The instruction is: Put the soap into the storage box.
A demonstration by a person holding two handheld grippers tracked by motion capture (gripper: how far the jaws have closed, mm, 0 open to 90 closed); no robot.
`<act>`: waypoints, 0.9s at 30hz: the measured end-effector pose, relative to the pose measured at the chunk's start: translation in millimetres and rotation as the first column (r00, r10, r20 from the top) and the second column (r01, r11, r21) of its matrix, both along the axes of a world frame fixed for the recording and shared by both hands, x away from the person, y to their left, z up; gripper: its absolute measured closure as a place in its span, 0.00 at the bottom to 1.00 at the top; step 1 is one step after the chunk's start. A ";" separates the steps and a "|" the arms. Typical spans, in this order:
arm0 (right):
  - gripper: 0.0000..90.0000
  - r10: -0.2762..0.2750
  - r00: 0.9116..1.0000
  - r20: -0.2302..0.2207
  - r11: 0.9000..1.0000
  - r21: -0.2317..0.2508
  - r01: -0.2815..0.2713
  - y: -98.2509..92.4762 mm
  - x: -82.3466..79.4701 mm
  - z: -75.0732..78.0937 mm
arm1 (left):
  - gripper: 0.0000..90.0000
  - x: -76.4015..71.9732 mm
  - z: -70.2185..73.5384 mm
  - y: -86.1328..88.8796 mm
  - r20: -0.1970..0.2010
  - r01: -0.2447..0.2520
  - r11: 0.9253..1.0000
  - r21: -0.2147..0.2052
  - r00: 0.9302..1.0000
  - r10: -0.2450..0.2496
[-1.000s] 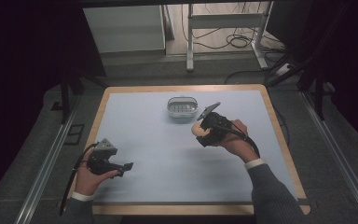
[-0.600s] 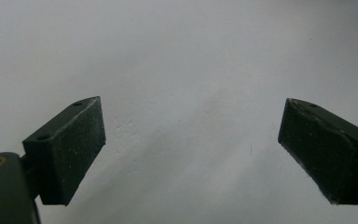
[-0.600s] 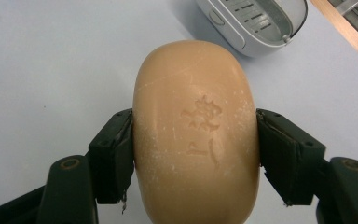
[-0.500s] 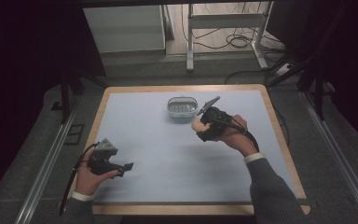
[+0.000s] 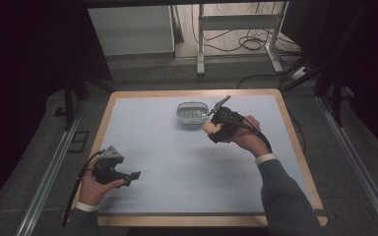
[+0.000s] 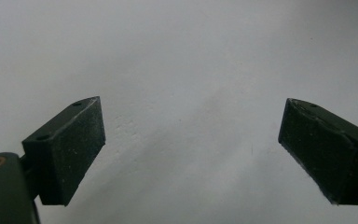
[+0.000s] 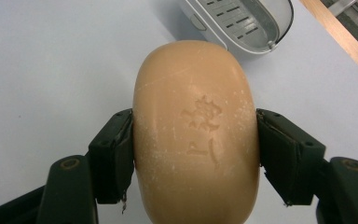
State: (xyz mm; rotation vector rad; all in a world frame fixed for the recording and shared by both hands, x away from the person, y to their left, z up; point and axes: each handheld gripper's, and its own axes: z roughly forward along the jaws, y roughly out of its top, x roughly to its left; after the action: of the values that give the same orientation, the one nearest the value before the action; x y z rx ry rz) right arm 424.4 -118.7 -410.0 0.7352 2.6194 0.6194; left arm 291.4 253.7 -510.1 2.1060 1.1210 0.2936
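The right tongs point(image 7: 196, 154) are clamped on a tan bar of soap point(image 7: 196, 135), one black jaw pressed on each long side at about the middle of the bar, its stamped face turned up to the camera. From above, the right tongs point(image 5: 215, 129) hold the soap point(image 5: 208, 127) just beside the near right edge of a white soap dish point(image 5: 192, 112), above the pale blue worktop point(image 5: 177, 162). In the right gripper view the dish point(image 7: 242, 21) lies ahead of the bar, its slotted grey insert bare.

The left tongs point(image 6: 191, 140) are wide apart with nothing between them, pointed at bare worktop; from above, the left tongs point(image 5: 134, 175) rest at the near left corner, well apart from the dish.

The soap looks hard and fairly dense, with rounded, smooth sides that could squirt out if squeezed off-centre. The present hold across the widest part of the flanks seems the safest one; a firm but not crushing grip should avoid denting the surface.
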 end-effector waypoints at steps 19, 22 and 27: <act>0.36 0.007 1.000 -0.009 1.000 -0.008 -0.007 6.3 25.6 5.7 | 0.08 -0.2 0.6 3.2 0.002 -0.005 1.000 -0.011 1.000 0.005; 0.36 0.004 1.000 -0.007 1.000 -0.009 -0.004 6.0 30.5 8.4 | 0.08 0.0 0.7 3.5 0.001 -0.005 1.000 -0.010 1.000 0.005; 0.36 -0.007 1.000 -0.009 1.000 -0.001 0.007 5.5 37.0 11.9 | 0.08 0.1 0.5 3.5 0.001 -0.005 1.000 -0.010 1.000 0.005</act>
State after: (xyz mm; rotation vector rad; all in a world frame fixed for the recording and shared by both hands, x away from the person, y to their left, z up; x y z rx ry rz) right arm 461.4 -113.3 -398.2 0.7486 2.6236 0.6140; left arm 291.5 257.2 -509.6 2.0944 1.1251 0.2911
